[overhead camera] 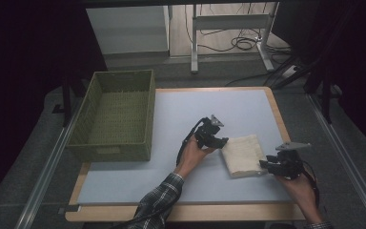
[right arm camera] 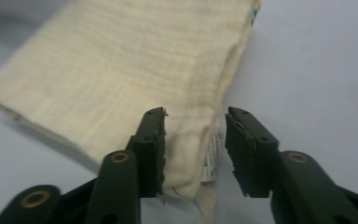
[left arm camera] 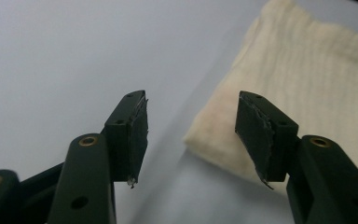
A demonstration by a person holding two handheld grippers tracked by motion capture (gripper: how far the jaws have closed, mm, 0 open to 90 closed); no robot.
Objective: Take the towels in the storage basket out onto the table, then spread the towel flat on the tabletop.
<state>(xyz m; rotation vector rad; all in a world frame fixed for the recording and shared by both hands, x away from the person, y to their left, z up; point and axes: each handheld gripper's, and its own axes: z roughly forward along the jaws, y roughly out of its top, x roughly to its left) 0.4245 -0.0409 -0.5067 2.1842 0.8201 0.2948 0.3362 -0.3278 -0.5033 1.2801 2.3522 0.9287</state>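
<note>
On the pale blue tabletop (overhead camera: 181, 124) a green woven basket (overhead camera: 116, 114) stands at the left, well apart from a folded cream towel (overhead camera: 242, 155) that lies at the right, between both tools. The towel looks soft, light and limp, so I think it will sag if lifted; its thick folded edges are the best places to grip. The left hand-held gripper (left arm camera: 191, 135) stands wide open just beside its left corner. The right hand-held gripper (right arm camera: 195, 140) is open around the right folded edge, not yet closed on it.
</note>
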